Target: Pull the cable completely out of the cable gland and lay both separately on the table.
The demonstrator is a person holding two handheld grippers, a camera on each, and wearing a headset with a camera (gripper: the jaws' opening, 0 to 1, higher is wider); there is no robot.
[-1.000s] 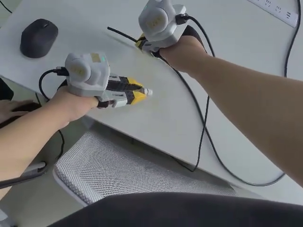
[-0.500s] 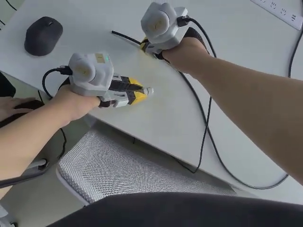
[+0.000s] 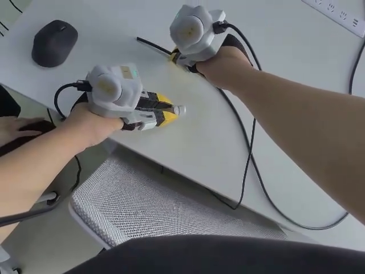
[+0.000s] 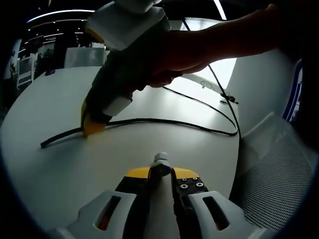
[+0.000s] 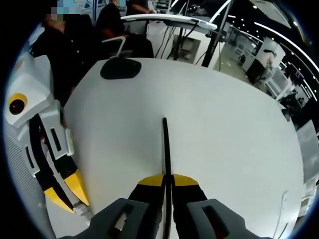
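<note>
My left gripper (image 3: 170, 113) (image 4: 160, 173) is shut on the small grey cable gland (image 3: 179, 110) (image 4: 160, 160), which sticks out past its yellow tips just above the table near the front edge. No cable runs through the gland. My right gripper (image 3: 174, 56) (image 5: 167, 180) is farther back, shut on the thin black cable (image 3: 151, 43) (image 5: 165, 142). The cable's free end lies on the white table (image 3: 217, 137), pointing away from the jaws. In the left gripper view the cable (image 4: 149, 121) trails across the tabletop under the right gripper's yellow tip (image 4: 92, 124).
A black mouse (image 3: 54, 43) (image 5: 120, 68) lies at the table's far left. A power strip (image 3: 341, 12) sits at the back right. A black lead (image 3: 248, 154) drops over the front edge. A mesh chair (image 3: 148, 205) stands below the edge. A hand (image 3: 12, 131) shows at left.
</note>
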